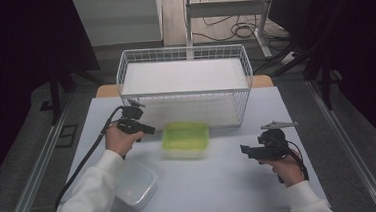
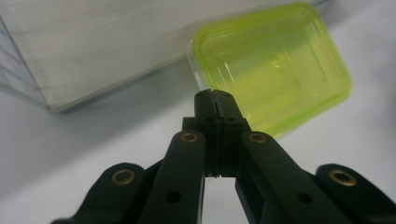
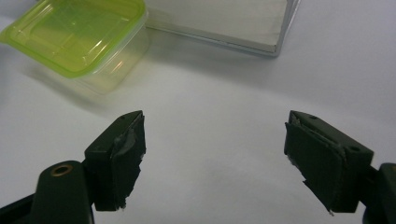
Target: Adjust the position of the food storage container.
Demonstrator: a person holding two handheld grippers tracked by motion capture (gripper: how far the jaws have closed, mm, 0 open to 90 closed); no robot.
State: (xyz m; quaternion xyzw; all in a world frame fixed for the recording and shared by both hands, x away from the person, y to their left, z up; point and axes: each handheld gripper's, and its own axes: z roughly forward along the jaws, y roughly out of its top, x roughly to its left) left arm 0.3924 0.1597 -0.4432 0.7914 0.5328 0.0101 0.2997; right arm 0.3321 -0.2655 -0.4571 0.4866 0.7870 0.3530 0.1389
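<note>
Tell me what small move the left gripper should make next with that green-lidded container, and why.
Probably open the left gripper before doing anything else. Its jaws are pressed together with nothing between them, just short of the green-lidded container, so it can't take hold as it stands. The right gripper sits open and apart from the container.

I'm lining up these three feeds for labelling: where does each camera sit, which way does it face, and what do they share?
High view: above the person's side, looking forward and down on the table; both sleeved forearms, left tool and right tool show.
Left gripper view: rides the left tool, jaws shut with nothing between, facing the green-lidded container.
Right gripper view: rides the right tool, jaws wide apart, facing across the table.
Shared: all three show the green-lidded container and the wire basket.
</note>
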